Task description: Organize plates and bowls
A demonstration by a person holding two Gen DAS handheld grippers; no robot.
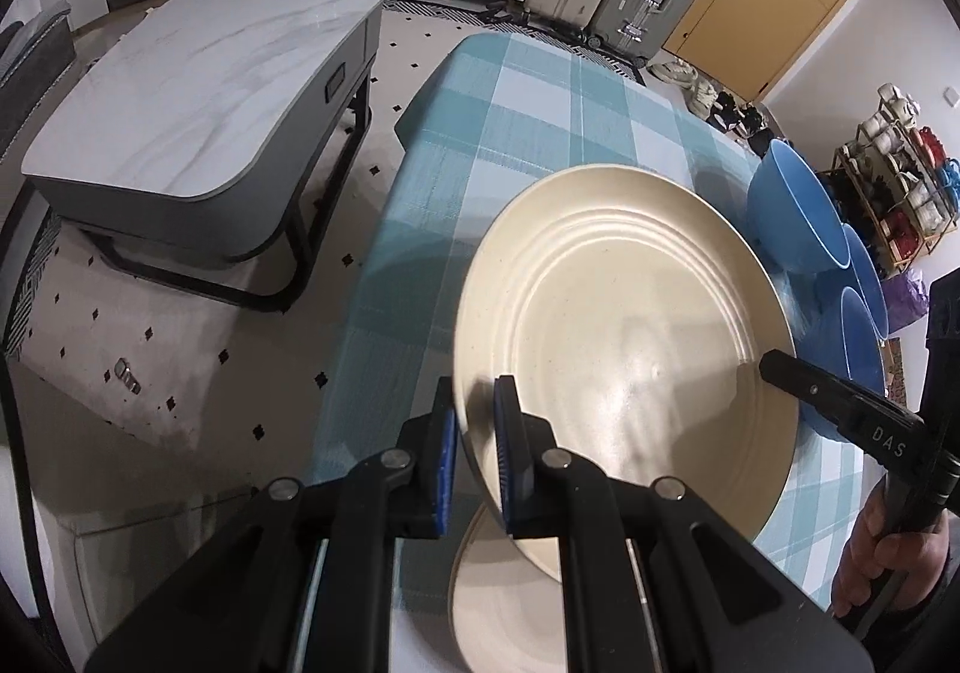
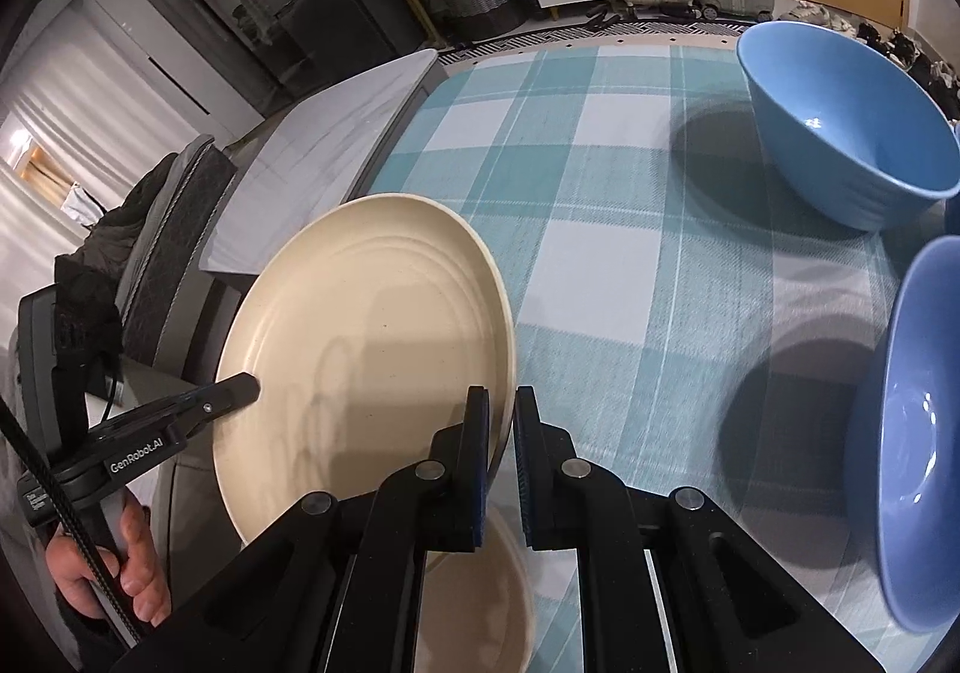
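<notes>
we hold one cream plate (image 1: 624, 325) up off the checked tablecloth (image 1: 540, 91) between our two grippers. the left gripper (image 1: 477, 457) pinches its near-left rim with the blue pads closed on the edge, and the right gripper (image 2: 501, 463) is clamped on the opposite rim in the same way. a second cream plate (image 1: 504, 607) lies on the cloth just below the lifted one, so we judge the plates are being gathered into a stack and that this one is not yet set down. three blue bowls (image 2: 840, 133) sit apart along the right side of the table, none nested in another, so as far as we can see the bowls are untouched and most of the sorting remains.
</notes>
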